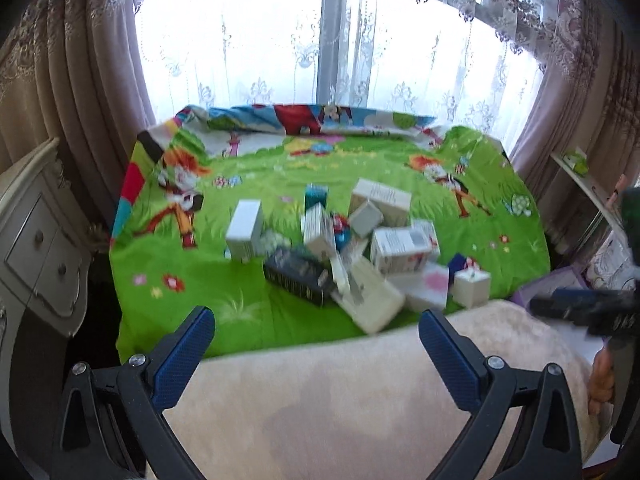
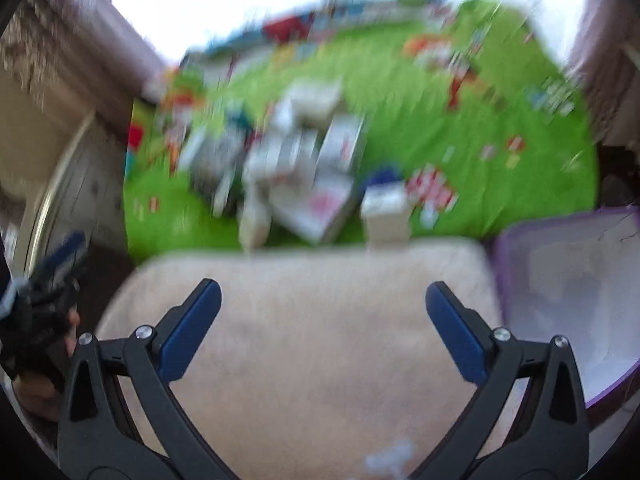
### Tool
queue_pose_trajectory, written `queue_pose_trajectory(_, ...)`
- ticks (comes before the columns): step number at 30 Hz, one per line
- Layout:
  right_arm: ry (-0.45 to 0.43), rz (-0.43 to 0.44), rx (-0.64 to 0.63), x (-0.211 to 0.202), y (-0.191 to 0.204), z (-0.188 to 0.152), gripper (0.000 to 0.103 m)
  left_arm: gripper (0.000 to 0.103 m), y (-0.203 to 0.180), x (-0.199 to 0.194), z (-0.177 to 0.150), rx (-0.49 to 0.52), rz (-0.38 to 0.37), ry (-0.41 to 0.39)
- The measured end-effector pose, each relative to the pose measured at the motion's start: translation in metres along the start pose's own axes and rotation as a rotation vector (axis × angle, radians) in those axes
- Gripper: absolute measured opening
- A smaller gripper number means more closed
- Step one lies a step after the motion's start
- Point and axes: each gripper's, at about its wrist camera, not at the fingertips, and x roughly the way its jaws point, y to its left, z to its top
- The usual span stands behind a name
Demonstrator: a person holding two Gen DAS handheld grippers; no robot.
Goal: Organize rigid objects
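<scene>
Left gripper [image 1: 316, 318] spread wide, empty. Right gripper [image 2: 323, 290] spread wide, empty. Boxes [image 1: 384, 248] piled on green cloth [image 1: 200, 280].

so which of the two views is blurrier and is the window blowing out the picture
The right wrist view is far blurrier: heavy motion smear over the boxes and green cloth; only the right gripper is sharp. The left wrist view is mostly crisp, boxes slightly soft. The window is overexposed white in both, and fisheye bends the curtains.
</scene>
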Motion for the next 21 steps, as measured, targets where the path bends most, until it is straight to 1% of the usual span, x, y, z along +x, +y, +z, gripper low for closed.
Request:
queue_pose_trajectory(2,-0.073,-0.045,0.004,-0.015,0.000,0.014,0.103,0.103,0.002,0.001,0.014,0.006,-0.003,-0.009)
queue_pose_trajectory(5,-0.114,-0.119,-0.010,-0.022,0.002,0.031,0.103,0.103,0.004,0.006,0.030,0.009,-0.008,-0.013)
queue_pose_trajectory(8,-0.134,-0.197,-0.033,-0.017,0.003,0.049,0.103,0.103,0.007,0.014,0.044,0.008,0.008,-0.009)
queue_pose_trajectory(10,-0.145,-0.211,-0.032,-0.012,-0.001,0.057,0.103,0.103,0.008,0.020,0.051,0.010,0.011,-0.009)
queue_pose_trajectory(14,-0.138,-0.204,-0.024,0.004,-0.020,0.073,0.103,0.103,0.012,0.031,0.058,-0.006,0.020,-0.001)
queue_pose_trajectory(17,-0.127,-0.163,0.013,0.017,-0.037,0.085,0.103,0.103,0.014,0.038,0.060,-0.012,0.025,0.005)
queue_pose_trajectory(20,-0.145,-0.191,0.069,0.023,-0.053,0.090,0.103,0.103,0.014,0.047,0.062,-0.011,0.026,0.019)
queue_pose_trajectory(21,-0.138,-0.199,0.078,0.026,-0.056,0.091,0.103,0.103,0.014,0.051,0.063,-0.011,0.028,0.025)
